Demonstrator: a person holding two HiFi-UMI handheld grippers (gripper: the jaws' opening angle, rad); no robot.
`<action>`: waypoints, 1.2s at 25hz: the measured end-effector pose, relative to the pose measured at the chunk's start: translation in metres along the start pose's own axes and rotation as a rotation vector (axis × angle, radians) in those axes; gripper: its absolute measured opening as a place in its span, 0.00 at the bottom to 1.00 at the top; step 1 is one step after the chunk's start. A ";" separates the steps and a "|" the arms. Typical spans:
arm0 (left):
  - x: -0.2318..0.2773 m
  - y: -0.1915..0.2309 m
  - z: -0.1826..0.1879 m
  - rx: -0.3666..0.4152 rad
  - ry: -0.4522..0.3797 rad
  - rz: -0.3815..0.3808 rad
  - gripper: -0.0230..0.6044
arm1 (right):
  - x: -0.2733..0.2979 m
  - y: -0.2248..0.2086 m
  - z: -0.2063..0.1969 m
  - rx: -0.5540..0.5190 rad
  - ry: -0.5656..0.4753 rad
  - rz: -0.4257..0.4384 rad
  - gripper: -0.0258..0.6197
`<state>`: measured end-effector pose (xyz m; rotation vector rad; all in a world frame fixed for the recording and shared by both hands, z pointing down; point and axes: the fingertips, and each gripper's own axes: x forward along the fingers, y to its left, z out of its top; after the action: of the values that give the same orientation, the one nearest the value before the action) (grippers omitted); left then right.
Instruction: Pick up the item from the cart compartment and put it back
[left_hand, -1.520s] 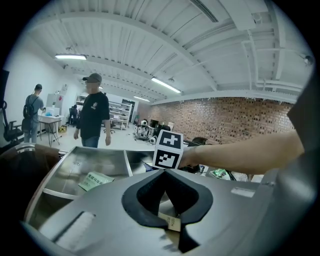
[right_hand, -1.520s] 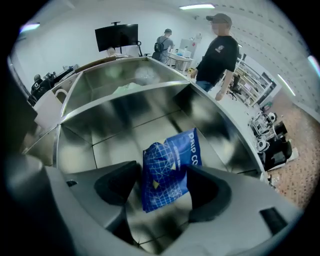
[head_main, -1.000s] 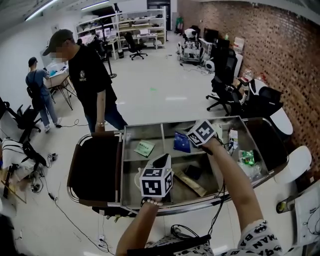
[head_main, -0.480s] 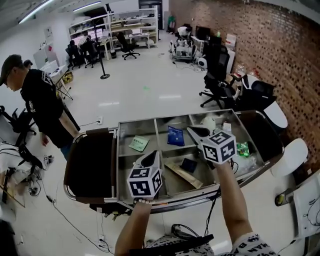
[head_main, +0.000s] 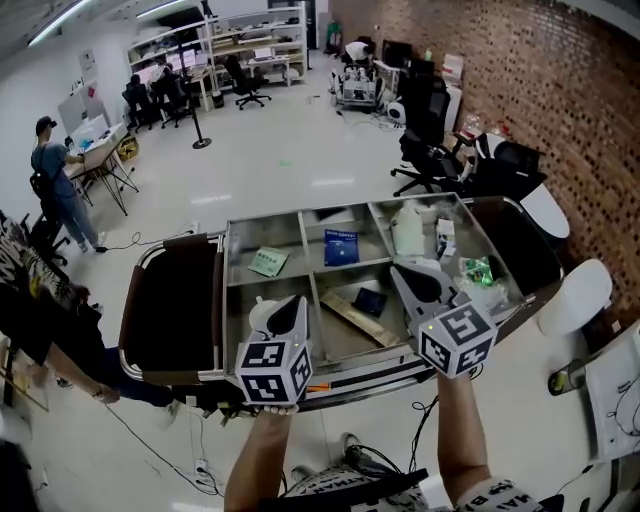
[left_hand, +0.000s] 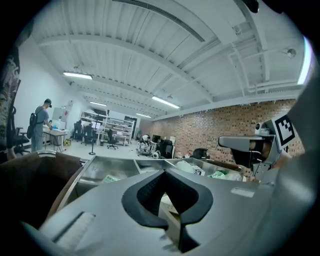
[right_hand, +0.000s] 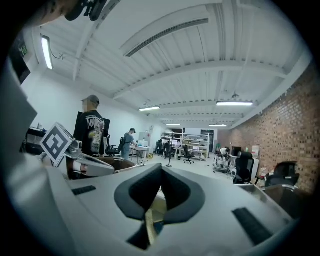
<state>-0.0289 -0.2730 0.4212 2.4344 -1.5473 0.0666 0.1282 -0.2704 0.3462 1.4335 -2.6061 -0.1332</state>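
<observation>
The metal cart (head_main: 229, 300) has several open compartments. A blue packet (head_main: 340, 247) lies in the back middle one, and a green-and-white packet (head_main: 267, 262) in the back left one. A small dark item (head_main: 370, 300) and a cardboard strip (head_main: 350, 318) lie in the front middle one. My left gripper (head_main: 299, 302) hovers over the front left compartment, shut and empty. My right gripper (head_main: 399, 271) hangs over the front right part, shut with nothing in it. In the left gripper view the jaws (left_hand: 163, 172) meet; in the right gripper view (right_hand: 161, 167) they also meet.
A white bag (head_main: 407, 230) and a green packet (head_main: 477, 270) fill the right compartments. A dark padded panel (head_main: 170, 310) forms the cart's left end. A person's arm (head_main: 70, 375) reaches in at the left. Office chairs (head_main: 430, 110) and a brick wall (head_main: 560, 90) stand behind.
My right gripper has drawn back from the blue packet in the back compartment toward the near edge, empty. The person in black has moved from behind the cart to the left side.
</observation>
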 end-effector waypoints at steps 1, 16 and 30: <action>-0.006 -0.003 -0.002 0.005 -0.002 -0.002 0.04 | -0.008 0.005 -0.003 0.005 -0.001 -0.002 0.05; -0.085 -0.025 -0.055 0.025 0.025 0.010 0.04 | -0.087 0.091 -0.073 0.125 0.052 -0.025 0.05; -0.098 -0.042 -0.064 0.020 0.028 -0.020 0.04 | -0.107 0.105 -0.083 0.164 0.066 -0.022 0.05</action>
<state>-0.0278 -0.1538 0.4579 2.4530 -1.5167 0.1126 0.1124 -0.1239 0.4332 1.4910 -2.6001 0.1268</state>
